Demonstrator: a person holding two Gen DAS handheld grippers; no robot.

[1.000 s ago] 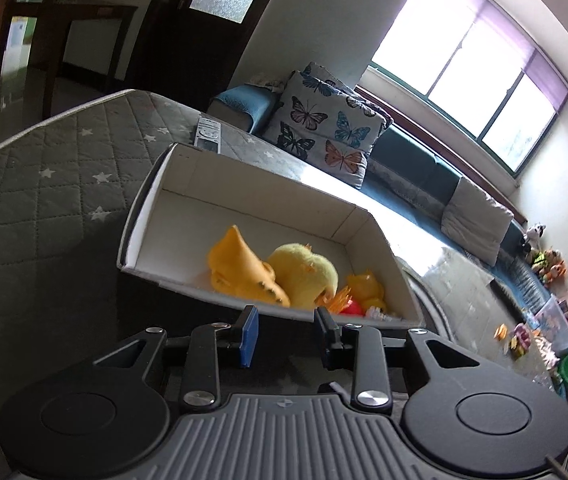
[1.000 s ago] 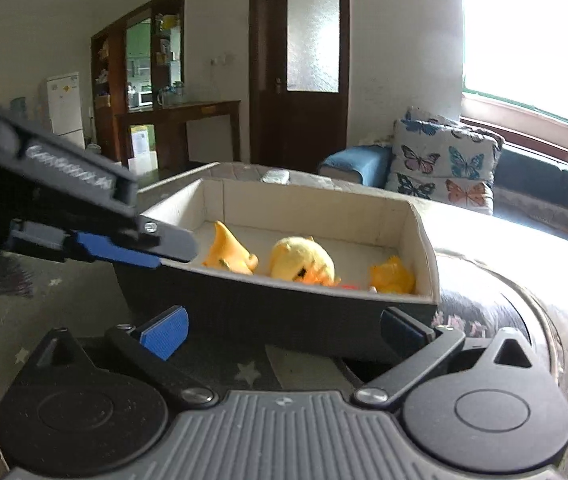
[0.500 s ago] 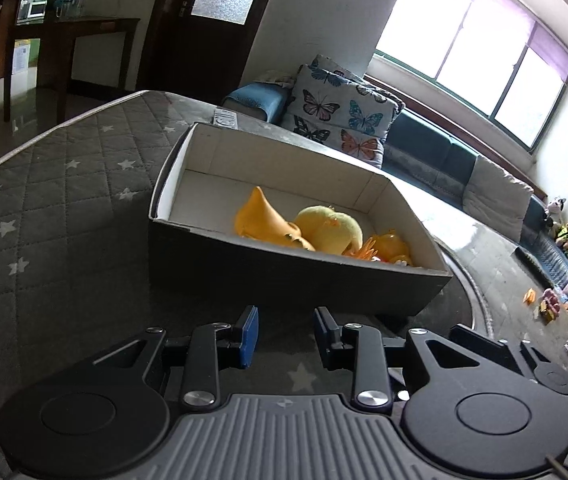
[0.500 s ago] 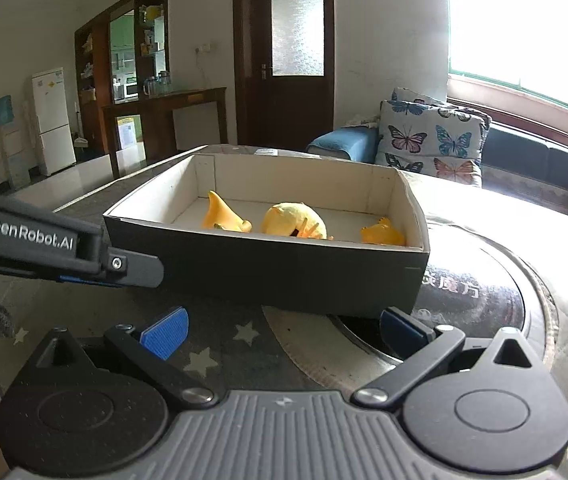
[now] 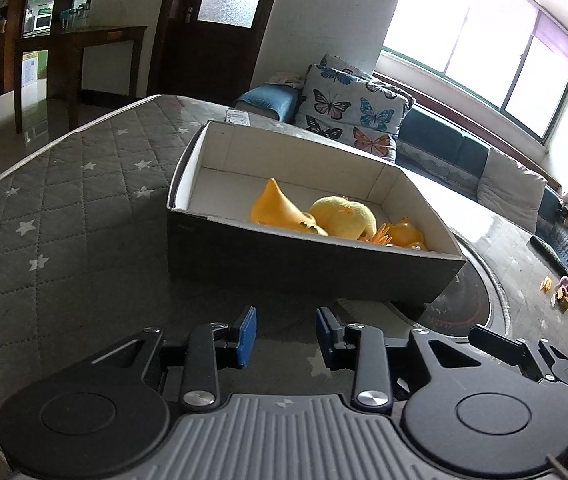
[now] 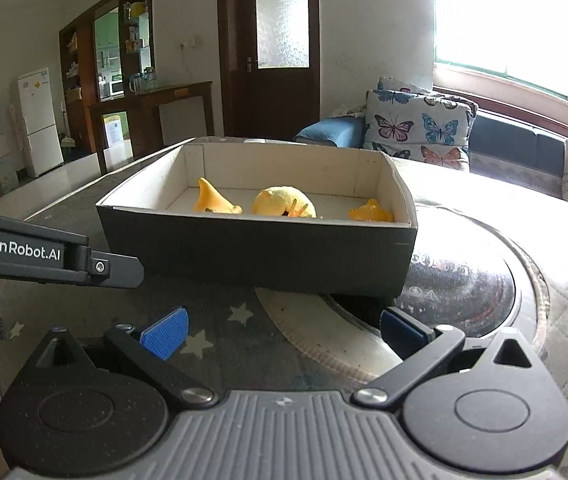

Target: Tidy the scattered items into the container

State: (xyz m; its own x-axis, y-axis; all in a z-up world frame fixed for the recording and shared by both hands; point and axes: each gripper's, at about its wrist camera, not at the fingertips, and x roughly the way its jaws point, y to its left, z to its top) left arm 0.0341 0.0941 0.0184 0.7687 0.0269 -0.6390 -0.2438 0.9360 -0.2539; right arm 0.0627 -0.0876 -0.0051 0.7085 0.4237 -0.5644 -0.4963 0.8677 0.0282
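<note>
Lying beyond left claw (image 5: 286, 336), toy-filled box (image 5: 304, 264)

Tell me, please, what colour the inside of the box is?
The box is off-white inside and dark outside, best seen in the right wrist view.

My left gripper (image 5: 286, 334), jaws opening and empty, faces the dark white-lined cardboard box (image 5: 284, 264) holding yellow plush toys (image 5: 342, 218) on the grey star-quilted mat (image 5: 64, 208).
</note>
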